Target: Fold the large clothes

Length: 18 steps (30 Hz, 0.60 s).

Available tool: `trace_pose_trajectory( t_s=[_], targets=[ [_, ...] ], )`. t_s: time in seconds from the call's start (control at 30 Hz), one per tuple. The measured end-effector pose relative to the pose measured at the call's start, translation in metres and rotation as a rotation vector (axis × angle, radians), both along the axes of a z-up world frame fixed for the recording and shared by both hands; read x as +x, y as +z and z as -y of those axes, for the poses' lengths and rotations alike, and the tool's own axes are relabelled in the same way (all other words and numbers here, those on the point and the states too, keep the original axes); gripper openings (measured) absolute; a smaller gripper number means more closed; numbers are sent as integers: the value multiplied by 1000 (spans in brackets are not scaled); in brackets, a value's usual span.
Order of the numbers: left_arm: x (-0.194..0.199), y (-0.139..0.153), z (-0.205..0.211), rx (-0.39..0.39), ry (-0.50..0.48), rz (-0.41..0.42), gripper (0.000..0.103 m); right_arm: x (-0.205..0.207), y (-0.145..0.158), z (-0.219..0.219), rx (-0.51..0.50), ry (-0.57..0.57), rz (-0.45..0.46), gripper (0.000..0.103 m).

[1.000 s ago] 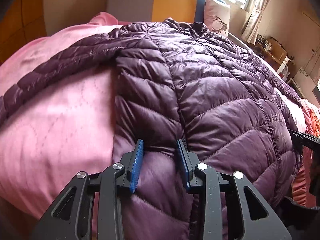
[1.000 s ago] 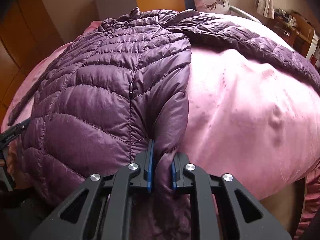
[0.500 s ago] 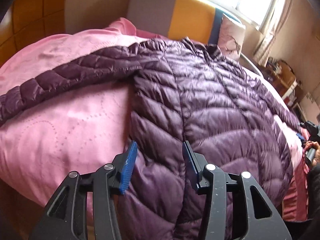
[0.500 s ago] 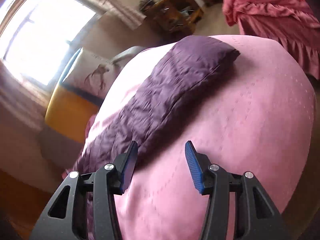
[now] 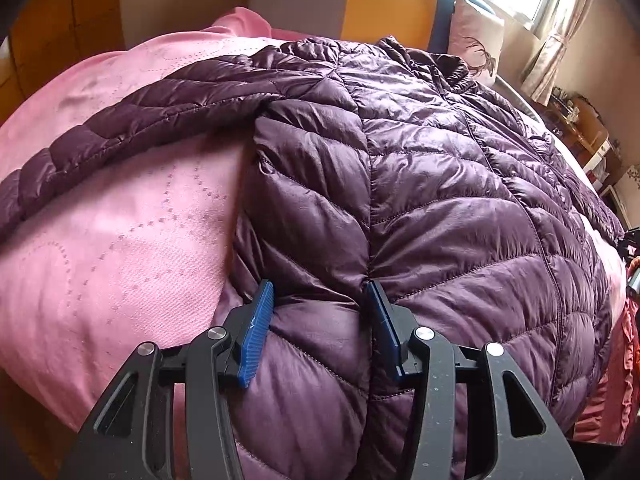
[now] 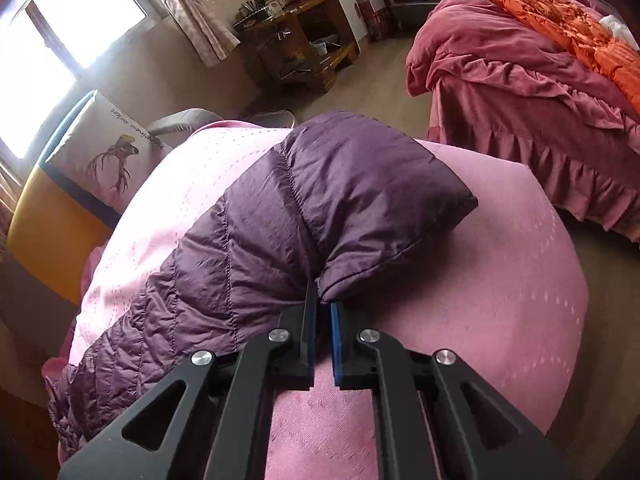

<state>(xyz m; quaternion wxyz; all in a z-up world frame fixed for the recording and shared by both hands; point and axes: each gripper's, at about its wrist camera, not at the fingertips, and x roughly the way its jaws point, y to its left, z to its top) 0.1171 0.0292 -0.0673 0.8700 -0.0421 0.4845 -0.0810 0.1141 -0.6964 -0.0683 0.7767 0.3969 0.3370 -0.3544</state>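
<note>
- The purple quilted jacket [image 5: 420, 184] lies spread on the pink bedspread [image 5: 120, 240], filling the middle and right of the left wrist view, one sleeve trailing to the left edge.
- The right gripper [image 6: 322, 308], low in the middle of its frame, has just closed; its jaws pinch the edge of the sleeve cuff [image 6: 372, 200]. The bite looks thin, at the very hem, so slick fabric could slide out once pulled.
- The left gripper [image 5: 320, 332] stands half open astride the jacket's lower hem, the pads not visibly pressing. With that side unpinned, dragging the sleeve across may shift the whole body.
- Puffy filling may spring a fold back open.
</note>
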Motion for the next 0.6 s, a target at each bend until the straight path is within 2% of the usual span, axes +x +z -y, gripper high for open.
trace_pose_trajectory(
  t_s=[0.07,0.13,0.2,0.27,0.43,0.6],
  targets=[
    [0,2,-4,-24,15,-4,48,2,5,-9,-22,-4,-22,5],
    [-1,6,-9,-53,35,3,51,-1,19,-19,-47,30,8,5],
    [-2,13,-8,-58,38,29,67,-2,42,-36,-99,95,49,5],
    [-4,21,-7,-48,38,69,74,6,62,-56,-150,172,78,5],
    [3,36,0,-36,11,133,74,48,103,-141,-241,448,153,5],
    [15,45,3,-63,8,148,74,103,111,-251,-257,719,174,5]
  ],
)
